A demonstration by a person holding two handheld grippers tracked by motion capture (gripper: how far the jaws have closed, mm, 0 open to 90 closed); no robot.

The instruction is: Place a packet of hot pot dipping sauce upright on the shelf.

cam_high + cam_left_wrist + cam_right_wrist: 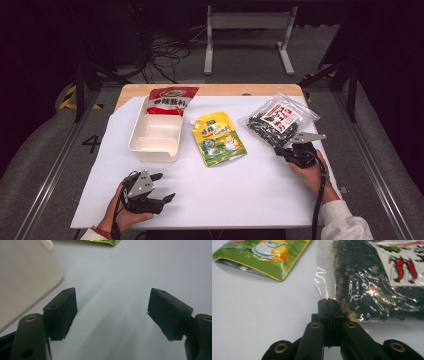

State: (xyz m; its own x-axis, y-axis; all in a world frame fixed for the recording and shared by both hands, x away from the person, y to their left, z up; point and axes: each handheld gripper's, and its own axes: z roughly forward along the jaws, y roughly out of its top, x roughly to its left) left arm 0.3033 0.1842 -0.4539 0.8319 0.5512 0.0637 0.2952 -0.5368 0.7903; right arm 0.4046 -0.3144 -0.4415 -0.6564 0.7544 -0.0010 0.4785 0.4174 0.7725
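My right gripper (pixel 281 150) (pixel 328 300) is shut on the near left corner of a clear bag of dark dried flakes (pixel 278 120) (pixel 372 285); the bag's clear edge strip runs in between the tips. The bag lies flat at the table's right. My left gripper (pixel 164 186) (pixel 112 312) stands open over bare white table cover at the front left, nothing between its jaws. A white divided tray (pixel 135 145) (pixel 25 272) sits just beyond it.
A red and white pouch (pixel 171 100) leans on the tray's far end. A yellow-green spouted pouch (pixel 219 139) (pixel 267 255) (pixel 102 242) lies flat mid-table between tray and bag. The white cover's (pixel 240 195) front edge is close to both hands.
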